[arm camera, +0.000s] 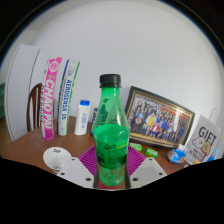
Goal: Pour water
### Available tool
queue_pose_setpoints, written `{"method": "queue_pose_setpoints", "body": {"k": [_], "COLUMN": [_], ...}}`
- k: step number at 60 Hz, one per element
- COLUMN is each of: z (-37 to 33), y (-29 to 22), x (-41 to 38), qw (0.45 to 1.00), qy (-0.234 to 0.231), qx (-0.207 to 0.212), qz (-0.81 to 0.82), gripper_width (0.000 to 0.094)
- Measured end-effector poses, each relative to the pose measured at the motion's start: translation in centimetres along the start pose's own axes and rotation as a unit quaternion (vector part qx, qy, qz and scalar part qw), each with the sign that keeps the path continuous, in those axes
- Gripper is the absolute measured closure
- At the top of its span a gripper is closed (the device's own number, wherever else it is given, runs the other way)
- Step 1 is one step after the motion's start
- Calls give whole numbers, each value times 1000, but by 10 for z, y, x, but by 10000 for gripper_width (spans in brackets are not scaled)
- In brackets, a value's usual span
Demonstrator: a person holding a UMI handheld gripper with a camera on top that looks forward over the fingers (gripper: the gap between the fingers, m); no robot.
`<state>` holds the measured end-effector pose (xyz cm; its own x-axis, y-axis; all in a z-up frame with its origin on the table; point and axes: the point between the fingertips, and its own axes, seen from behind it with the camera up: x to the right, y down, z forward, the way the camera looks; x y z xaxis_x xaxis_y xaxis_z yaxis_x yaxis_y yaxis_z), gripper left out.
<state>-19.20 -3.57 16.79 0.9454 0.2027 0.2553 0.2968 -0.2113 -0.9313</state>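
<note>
Gripper view: green bottle (110,128) with black cap, upright, standing between the fingers of the gripper (110,176). Pink pads (91,160) close at either side of its lower body; whether both press on it, cannot tell. Beyond and to the left of the jaws, two tall boxes (58,95) against the wall and a small white bottle (82,117). Beyond and to the right, a framed photo (158,118) and a blue-and-white box (203,140). All on a wooden table (25,155).
</note>
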Motion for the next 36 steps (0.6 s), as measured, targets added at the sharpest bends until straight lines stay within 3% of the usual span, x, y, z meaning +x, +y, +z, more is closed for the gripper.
{"method": "queue_pose_setpoints", "body": {"k": [23,24,27,36], "z": [27,27,25,23], "y": [85,79,81,84], "x": [-7,-4,-4,-3], "qw": [991,991,991,989], "qy": [-8,-5,-1,5], "qx": [-43,-24,-17,-19], "qz": [127,131,131,146], "gripper_width": [571,579,561,498]}}
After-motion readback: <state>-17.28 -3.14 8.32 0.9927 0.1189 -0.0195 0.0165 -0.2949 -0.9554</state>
